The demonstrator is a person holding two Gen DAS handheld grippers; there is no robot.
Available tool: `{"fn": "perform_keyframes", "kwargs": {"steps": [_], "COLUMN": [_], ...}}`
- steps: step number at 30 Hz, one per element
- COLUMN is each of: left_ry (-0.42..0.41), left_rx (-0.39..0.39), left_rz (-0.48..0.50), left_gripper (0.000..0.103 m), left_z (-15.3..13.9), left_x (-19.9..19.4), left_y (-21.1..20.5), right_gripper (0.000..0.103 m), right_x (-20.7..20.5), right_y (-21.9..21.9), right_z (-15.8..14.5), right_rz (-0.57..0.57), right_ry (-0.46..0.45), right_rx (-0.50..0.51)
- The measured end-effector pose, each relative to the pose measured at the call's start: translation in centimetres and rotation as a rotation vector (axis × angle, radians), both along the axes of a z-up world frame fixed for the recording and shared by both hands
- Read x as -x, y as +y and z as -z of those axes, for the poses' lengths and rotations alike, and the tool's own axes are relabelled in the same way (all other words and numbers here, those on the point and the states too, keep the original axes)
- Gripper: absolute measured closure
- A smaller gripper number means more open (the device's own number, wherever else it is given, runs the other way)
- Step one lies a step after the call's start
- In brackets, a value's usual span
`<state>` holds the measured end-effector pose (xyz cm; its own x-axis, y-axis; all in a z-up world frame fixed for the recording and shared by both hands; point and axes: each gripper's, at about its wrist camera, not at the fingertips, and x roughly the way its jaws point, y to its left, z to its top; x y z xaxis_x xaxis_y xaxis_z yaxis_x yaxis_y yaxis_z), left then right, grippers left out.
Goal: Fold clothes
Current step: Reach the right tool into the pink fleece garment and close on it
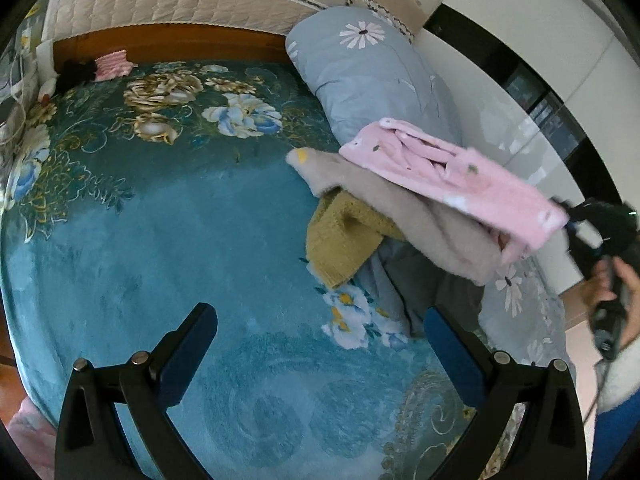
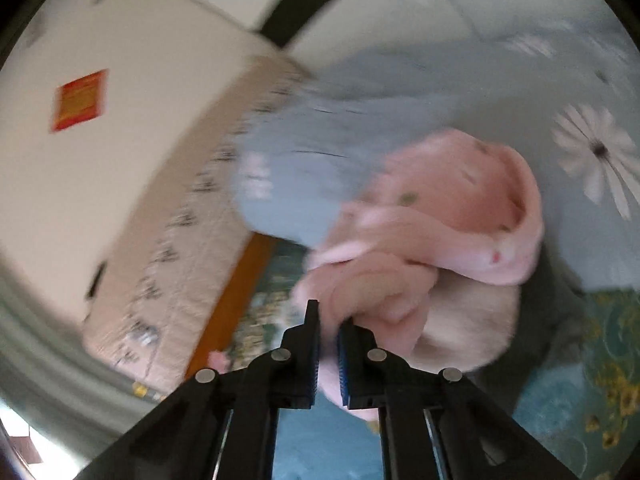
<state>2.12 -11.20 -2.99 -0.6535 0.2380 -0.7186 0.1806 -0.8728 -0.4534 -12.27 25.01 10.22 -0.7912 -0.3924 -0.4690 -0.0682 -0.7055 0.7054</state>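
A pink flowered garment (image 1: 456, 176) hangs in the air over a pile of clothes at the bed's right side. My right gripper (image 2: 329, 322) is shut on the pink garment (image 2: 436, 216); it also shows in the left wrist view (image 1: 576, 224), at the garment's right end. Under it lie a beige fleece garment (image 1: 404, 216), a mustard knitted piece (image 1: 340, 240) and a dark grey garment (image 1: 432, 284). My left gripper (image 1: 320, 320) is open and empty, low over the teal flowered bedspread (image 1: 160, 232), left of the pile.
A rolled grey-blue quilt with daisies (image 1: 368, 72) lies along the bed's right side by the white wall. A wooden headboard (image 1: 168, 42) and a quilted beige cover (image 1: 180, 4) stand at the far end. A small pink item (image 1: 114, 64) lies by the headboard.
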Motion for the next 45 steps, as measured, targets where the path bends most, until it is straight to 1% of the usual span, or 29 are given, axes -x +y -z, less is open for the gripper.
{"fn": "perform_keyframes", "kwargs": {"steps": [1, 2, 3, 5, 10, 12, 15, 16, 17, 18, 19, 20, 21, 23, 25, 26, 27, 29, 31, 33, 37, 40, 41, 43, 45], "left_ry": [0.006, 0.012, 0.017, 0.025, 0.046, 0.051, 0.051, 0.052, 0.053, 0.055, 0.056, 0.056, 0.054, 0.045, 0.035, 0.031, 0.026, 0.013, -0.003, -0.021, -0.047, -0.056, -0.059, -0.060, -0.060], "left_rx": [-0.004, -0.008, -0.012, -0.019, -0.034, -0.033, -0.030, -0.028, -0.024, -0.020, -0.017, -0.015, -0.014, -0.018, -0.020, -0.021, -0.022, -0.023, -0.025, -0.021, -0.022, -0.039, -0.044, -0.049, -0.052], "left_rz": [-0.003, -0.007, -0.010, -0.014, -0.024, -0.022, -0.015, -0.012, -0.008, -0.005, -0.002, -0.003, -0.004, -0.015, -0.024, -0.028, -0.032, -0.037, -0.038, -0.034, -0.044, -0.063, -0.068, -0.067, -0.056], "left_gripper": [0.000, 0.000, 0.000, 0.000, 0.000, 0.000, 0.000, 0.000, 0.000, 0.000, 0.000, 0.000, 0.000, 0.000, 0.000, 0.000, 0.000, 0.000, 0.000, 0.000, 0.000, 0.000, 0.000, 0.000, 0.000], "left_z": [-0.1, -0.3, -0.4, -0.7, -1.2, -1.3, -1.3, -1.3, -1.3, -1.4, -1.3, -1.3, -1.2, -0.8, -0.4, -0.2, 0.0, 0.5, 1.1, 1.6, 2.4, 2.9, 3.0, 3.2, 3.3], "left_x": [-0.3, -0.6, -0.8, -1.4, -2.9, -3.6, -4.4, -4.5, -4.6, -4.7, -4.8, -4.7, -4.6, -4.2, -3.7, -3.5, -3.2, -2.7, -2.2, -2.0, -1.8, -1.5, -1.4, -1.3, -1.3], "left_y": [-0.2, -0.3, -0.5, -0.8, -1.6, -1.7, -1.7, -1.7, -1.7, -1.7, -1.7, -1.7, -1.7, -1.8, -1.8, -1.7, -1.7, -1.5, -1.3, -1.2, -1.6, -2.2, -2.3, -2.4, -2.4], "right_gripper": [0.099, 0.103, 0.103, 0.103, 0.102, 0.099, 0.098, 0.096, 0.084, 0.068, 0.059, 0.046, 0.039, 0.035, 0.034, 0.031, 0.027, 0.025, 0.025, 0.025, 0.025, 0.025, 0.026, 0.045, 0.085], "right_x": [-1.1, -2.3, -3.8, -5.7, -7.6, -7.1, -5.7, -5.1, -4.6, -4.0, -3.5, -2.9, -2.4, -1.1, 0.1, 0.4, 0.7, 1.1, 1.9, 2.7, 5.2, 6.9, 7.3, 8.1, 8.7], "right_y": [-0.7, -1.5, -2.3, -3.8, -6.6, -6.1, -4.7, -4.3, -3.9, -3.6, -3.1, -2.6, -2.2, -2.7, -3.3, -4.5, -5.6, -8.0, -11.2, -13.0, -13.7, -13.6, -13.7, -13.7, -13.1], "right_z": [-1.3, -2.5, -3.8, -6.3, -8.3, -6.3, -2.2, -0.7, 0.8, 1.6, 2.2, 2.9, 3.4, 3.8, 4.1, 4.4, 4.6, 5.7, 8.1, 10.2, 13.0, 14.0, 14.1, 14.4, 14.1], "right_rz": [-0.033, -0.068, -0.116, -0.161, -0.211, -0.189, -0.128, -0.106, -0.085, -0.069, -0.056, -0.042, -0.031, -0.043, -0.058, -0.084, -0.111, -0.166, -0.220, -0.224, -0.144, -0.098, -0.096, -0.089, -0.070], "right_ry": [0.045, 0.094, 0.163, 0.237, 0.237, 0.171, 0.038, -0.012, -0.061, -0.098, -0.116, -0.133, -0.149, -0.168, -0.184, -0.169, -0.155, -0.147, -0.166, -0.178, -0.270, -0.337, -0.350, -0.385, -0.419], "right_rx": [-0.006, -0.008, 0.001, -0.075, -0.262, -0.250, -0.230, -0.247, -0.264, -0.280, -0.282, -0.283, -0.290, -0.361, -0.435, -0.487, -0.538, -0.614, -0.710, -0.758, -0.817, -0.871, -0.893, -0.942, -0.950]}}
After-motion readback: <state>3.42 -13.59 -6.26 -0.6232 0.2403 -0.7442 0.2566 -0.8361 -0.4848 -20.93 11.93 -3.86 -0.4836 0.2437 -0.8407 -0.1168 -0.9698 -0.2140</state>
